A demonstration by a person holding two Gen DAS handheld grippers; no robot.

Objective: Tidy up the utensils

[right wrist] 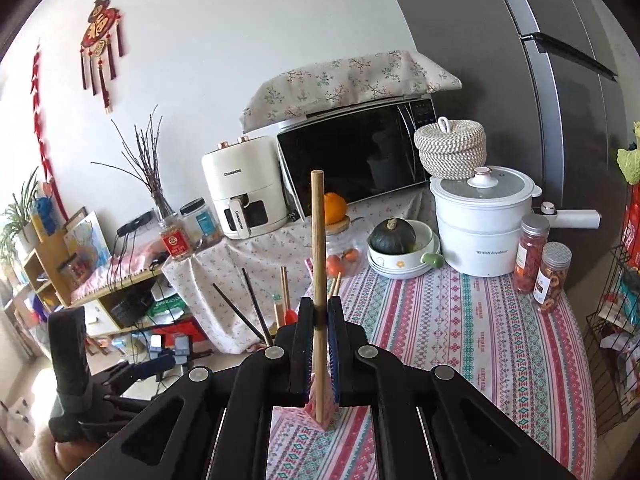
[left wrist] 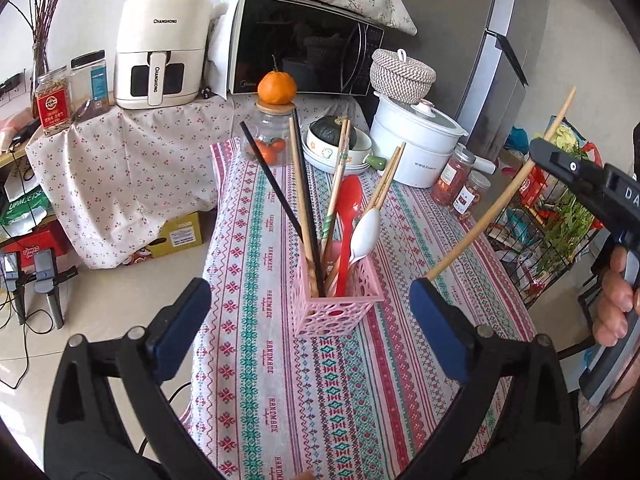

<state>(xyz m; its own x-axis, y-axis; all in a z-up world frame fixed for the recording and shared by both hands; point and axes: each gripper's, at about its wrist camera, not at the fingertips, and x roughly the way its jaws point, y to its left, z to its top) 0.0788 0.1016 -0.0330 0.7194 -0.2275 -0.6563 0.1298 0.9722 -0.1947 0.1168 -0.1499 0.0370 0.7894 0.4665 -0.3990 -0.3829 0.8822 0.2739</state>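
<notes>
Meanwhile the left hand-held gripper (left wrist: pixel 310 304) gapes wide and empty, its blue pads either side of the pink basket (left wrist: pixel 336 304) of chopsticks and spoons on the table (left wrist: pixel 420 240). At right, the right hand-held gripper (right wrist: pixel 319 312) clamps one wooden chopstick (right wrist: pixel 318 240) upright.

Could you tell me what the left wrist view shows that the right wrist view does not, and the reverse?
Only the left wrist view shows the red spoon, the white spoon and the open left gripper. Only the right wrist view shows the wall ornament. Both show the chopstick clamped in the right gripper, the pink basket and the microwave.
</notes>
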